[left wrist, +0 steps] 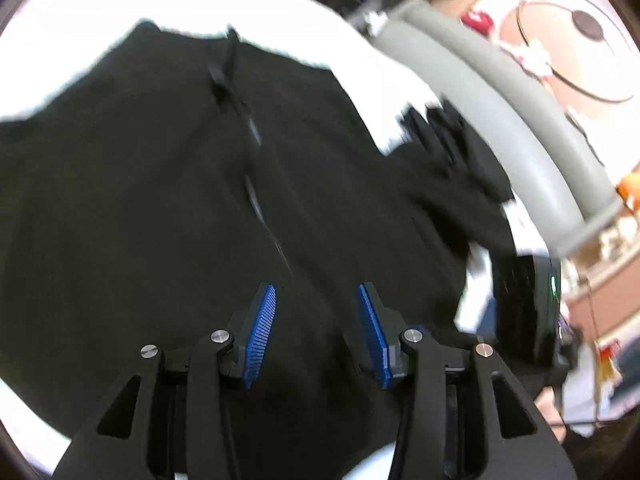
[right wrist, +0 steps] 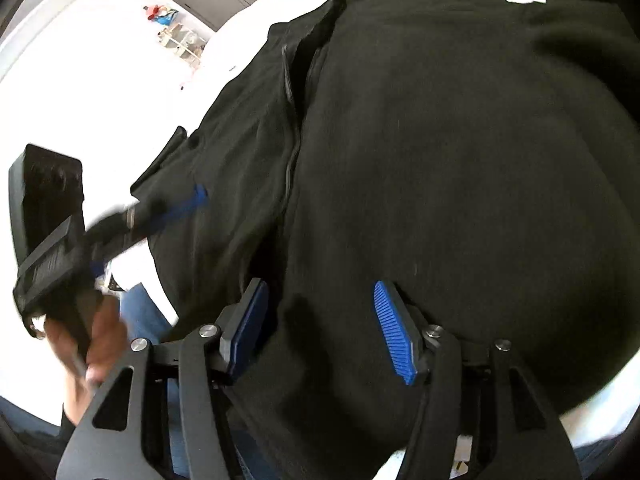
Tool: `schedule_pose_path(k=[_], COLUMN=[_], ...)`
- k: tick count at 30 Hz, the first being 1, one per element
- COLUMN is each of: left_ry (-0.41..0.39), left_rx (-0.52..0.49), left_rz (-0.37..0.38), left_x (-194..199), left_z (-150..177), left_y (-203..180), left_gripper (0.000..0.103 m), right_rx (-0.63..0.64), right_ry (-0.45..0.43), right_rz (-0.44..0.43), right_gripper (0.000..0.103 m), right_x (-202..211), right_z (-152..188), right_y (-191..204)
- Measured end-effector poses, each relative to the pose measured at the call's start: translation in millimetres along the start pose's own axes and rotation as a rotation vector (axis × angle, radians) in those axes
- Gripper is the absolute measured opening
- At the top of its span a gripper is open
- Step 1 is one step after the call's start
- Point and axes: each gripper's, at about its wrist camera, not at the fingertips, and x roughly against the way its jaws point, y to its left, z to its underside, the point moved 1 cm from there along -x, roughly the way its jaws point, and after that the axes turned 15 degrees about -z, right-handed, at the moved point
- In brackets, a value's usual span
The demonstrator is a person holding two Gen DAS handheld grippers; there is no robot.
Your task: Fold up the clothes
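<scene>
The left gripper (left wrist: 316, 336) has its blue fingers (left wrist: 260, 332) parted with nothing between them, hovering over the black jacket (left wrist: 160, 200). The right gripper (right wrist: 320, 332) is likewise spread, and a fold of the same jacket (right wrist: 440, 160) runs between its fingers (right wrist: 396, 332), though no pad presses on it. The jacket fills the middle of both frames, zipper (right wrist: 294, 152) running upward, spread over a white bed (left wrist: 100, 8). In the right wrist view a hand (right wrist: 88, 344) at lower left carries the other gripper.
</scene>
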Motion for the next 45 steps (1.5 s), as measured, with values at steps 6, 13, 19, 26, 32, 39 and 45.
schedule_pose_path(k=[6, 13, 19, 26, 32, 39, 45], left_ry=[0.023, 0.013, 0.001, -0.018, 0.028, -0.07, -0.085], left_rx=[-0.058, -0.123, -0.014, 0.015, -0.03, -0.061, -0.053], left_rz=[-0.153, -0.223, -0.151, 0.079, 0.171, -0.202, -0.405], left_x=[-25, -43, -36, -12, -18, -16, -33], left_z=[31, 36, 35, 3, 25, 42, 53], left_y=[-13, -10, 16, 17, 3, 3, 5], left_gripper=[0.054, 0.06, 0.005, 0.001, 0.001, 0.087, 0.076], right_rx=[0.024, -0.012, -0.024, -0.034, -0.033, 0.041, 0.095], right_ry=[-0.026, -0.081, -0.077, -0.058, -0.048, -0.085, -0.058], right_rz=[0.045, 0.123, 0.119, 0.128, 0.129, 0.2, 0.349], right_gripper=[0.056, 0.058, 0.063, 0.063, 0.068, 0.068, 0.074], right_x=[12, 30, 32, 33, 25, 34, 6], right_z=[15, 24, 27, 28, 25, 17, 19], right_y=[5, 0, 0, -9, -11, 10, -1])
